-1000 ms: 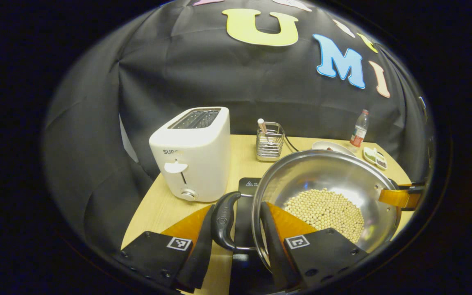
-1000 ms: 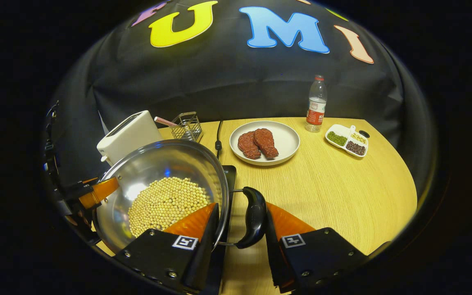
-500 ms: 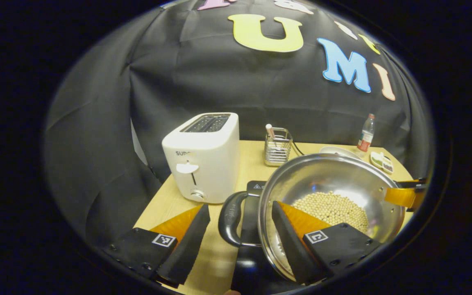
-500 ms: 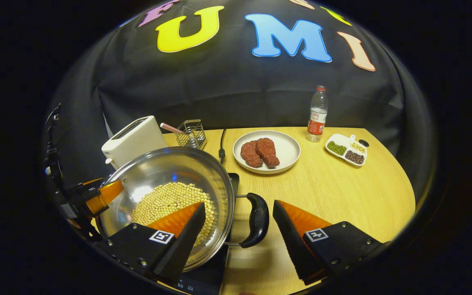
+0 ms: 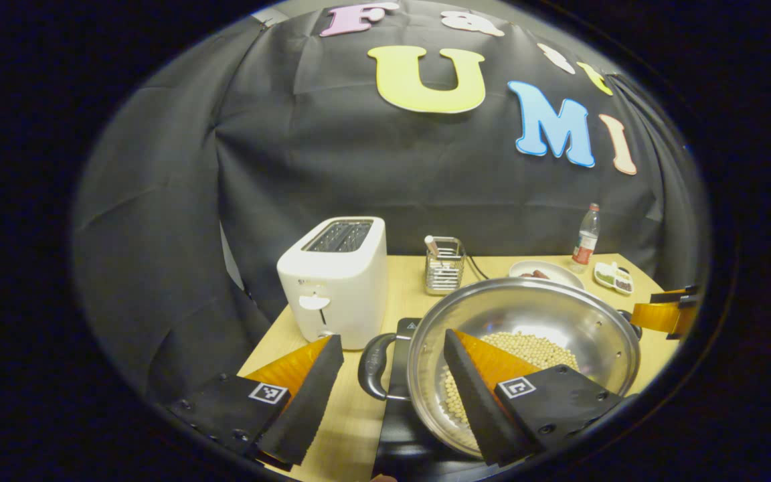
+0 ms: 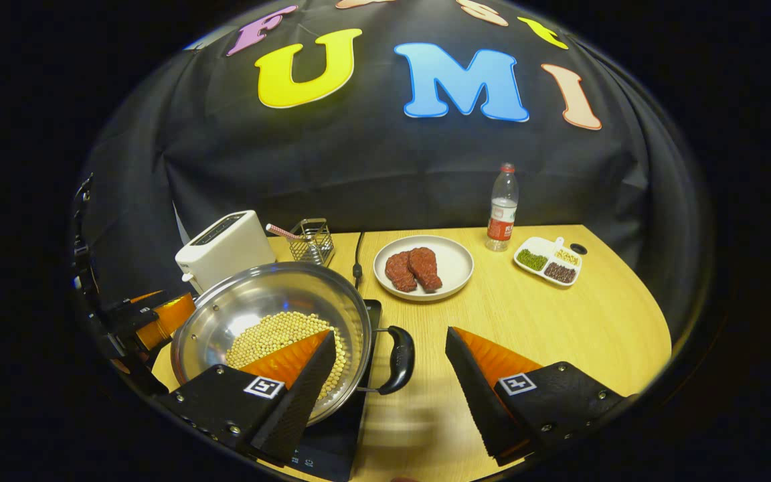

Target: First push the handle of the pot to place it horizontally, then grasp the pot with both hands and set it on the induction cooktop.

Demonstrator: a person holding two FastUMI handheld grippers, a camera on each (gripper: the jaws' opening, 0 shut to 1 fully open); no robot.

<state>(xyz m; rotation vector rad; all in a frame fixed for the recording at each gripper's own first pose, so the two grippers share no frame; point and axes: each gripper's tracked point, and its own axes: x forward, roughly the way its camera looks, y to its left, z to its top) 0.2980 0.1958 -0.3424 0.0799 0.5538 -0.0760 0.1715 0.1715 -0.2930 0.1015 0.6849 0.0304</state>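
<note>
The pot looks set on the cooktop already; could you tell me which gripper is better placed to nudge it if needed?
Neither clearly. The left gripper stands open around the pot's left handle, and the right gripper open around the right handle. Both are released, equally near.

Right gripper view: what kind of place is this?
Probably a mock kitchen set up in a booth: a toaster, a pot of beans on an induction cooktop, a plate of meat.

Booth wall (image 6: pixel 385 167): black cloth, creased, hanging behind and around the table. Table (image 6: pixel 559 321): light wood-grain top, rounded edge. Lighting: dim, warm, from above.
</note>
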